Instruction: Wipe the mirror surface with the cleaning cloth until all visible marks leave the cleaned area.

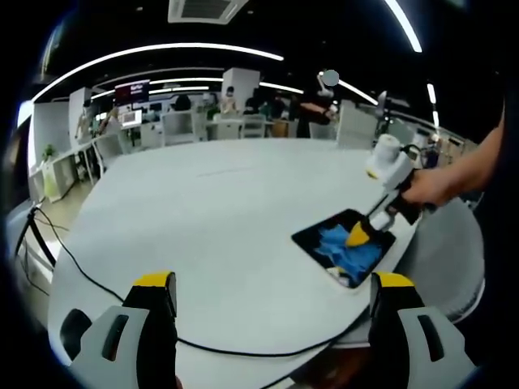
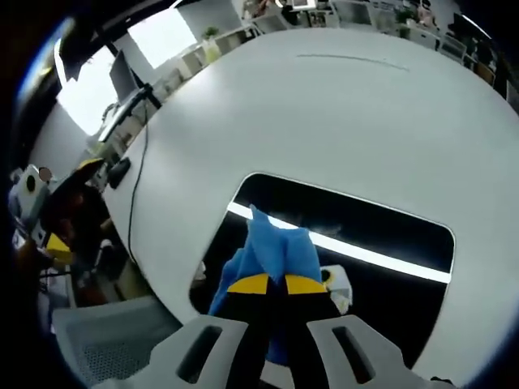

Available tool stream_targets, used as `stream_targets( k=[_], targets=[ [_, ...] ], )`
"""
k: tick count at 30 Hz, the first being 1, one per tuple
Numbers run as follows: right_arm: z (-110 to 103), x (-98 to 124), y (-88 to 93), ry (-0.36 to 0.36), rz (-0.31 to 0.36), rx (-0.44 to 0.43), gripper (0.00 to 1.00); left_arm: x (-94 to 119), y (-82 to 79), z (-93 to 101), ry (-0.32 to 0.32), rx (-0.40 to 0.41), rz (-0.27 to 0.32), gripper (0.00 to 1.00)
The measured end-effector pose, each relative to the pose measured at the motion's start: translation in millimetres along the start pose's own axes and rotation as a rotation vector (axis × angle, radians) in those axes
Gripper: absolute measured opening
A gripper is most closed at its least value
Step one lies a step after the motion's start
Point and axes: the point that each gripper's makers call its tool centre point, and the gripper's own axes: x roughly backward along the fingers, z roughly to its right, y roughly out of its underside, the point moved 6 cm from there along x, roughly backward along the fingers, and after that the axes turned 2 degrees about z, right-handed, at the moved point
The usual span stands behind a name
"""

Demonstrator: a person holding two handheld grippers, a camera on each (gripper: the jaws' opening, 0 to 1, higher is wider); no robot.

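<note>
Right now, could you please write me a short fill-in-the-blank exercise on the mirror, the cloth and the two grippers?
1. The right gripper is shut on a crumpled cleaning cloth whose colour is ____.
2. That cloth rests on the dark rounded-rectangle ____, which lies flat on the white round table.
3. The left gripper holds nothing, and its jaws stand ____.
4. A thin black ____ runs across the table near the left gripper.

Missing words: blue; mirror; open; cable

Open-plan office: rows of desks (image 1: 195, 126), monitors (image 1: 130, 117), strip ceiling lights (image 1: 162, 53).
</note>
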Motion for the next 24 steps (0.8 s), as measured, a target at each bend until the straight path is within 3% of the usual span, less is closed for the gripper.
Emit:
stream_targets(
  k=[17,24],
  targets=[
    [-14.3,10.4,28.3,-0.056,-0.028,-0.043,0.0,1.0,-1.6,0.1,-0.004,0.001,0.003,1.0],
    [-20.1,12.3,35.6,-0.069,-0.035,-0.005,0.0,-1.8,-2.2,1.5,0.002,0.003,0.007,1.0]
  ],
)
